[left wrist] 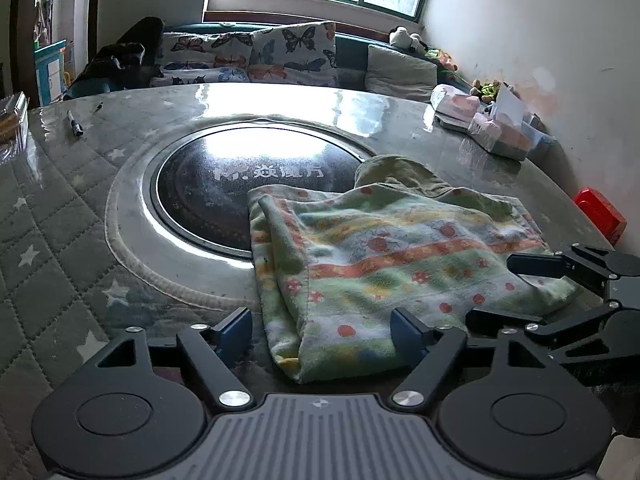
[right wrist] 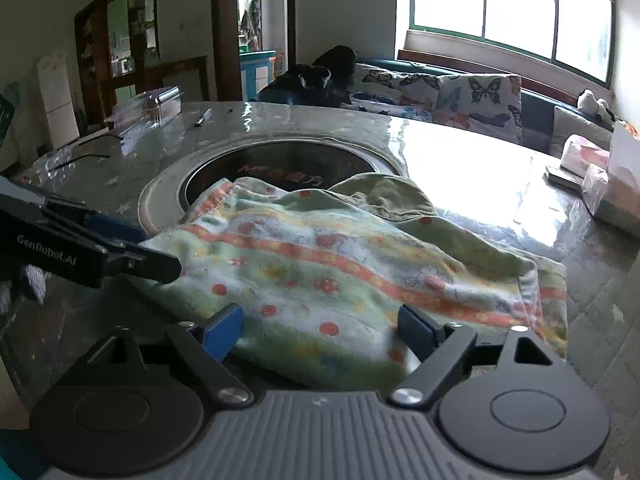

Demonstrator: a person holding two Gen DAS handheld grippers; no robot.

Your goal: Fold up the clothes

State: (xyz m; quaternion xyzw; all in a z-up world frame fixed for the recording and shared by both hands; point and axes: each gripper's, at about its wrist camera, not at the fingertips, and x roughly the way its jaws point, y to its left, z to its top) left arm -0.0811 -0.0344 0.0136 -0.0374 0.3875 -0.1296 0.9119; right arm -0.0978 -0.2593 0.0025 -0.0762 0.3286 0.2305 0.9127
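Now both grippers, left [left wrist: 322, 330] and right [right wrist: 320, 330], hold fingers spread around the patterned garment [left wrist: 384, 252].

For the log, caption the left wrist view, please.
Both open grippers, left and right, at the near edge of a patterned cloth on the table.

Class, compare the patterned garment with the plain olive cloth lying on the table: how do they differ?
The patterned garment shows orange stripes and red dots; the olive cloth is plain. The garment lies nearer the tools and looks larger; the cloth pokes out behind it, partly covered. Both are rumpled and rest on the table.
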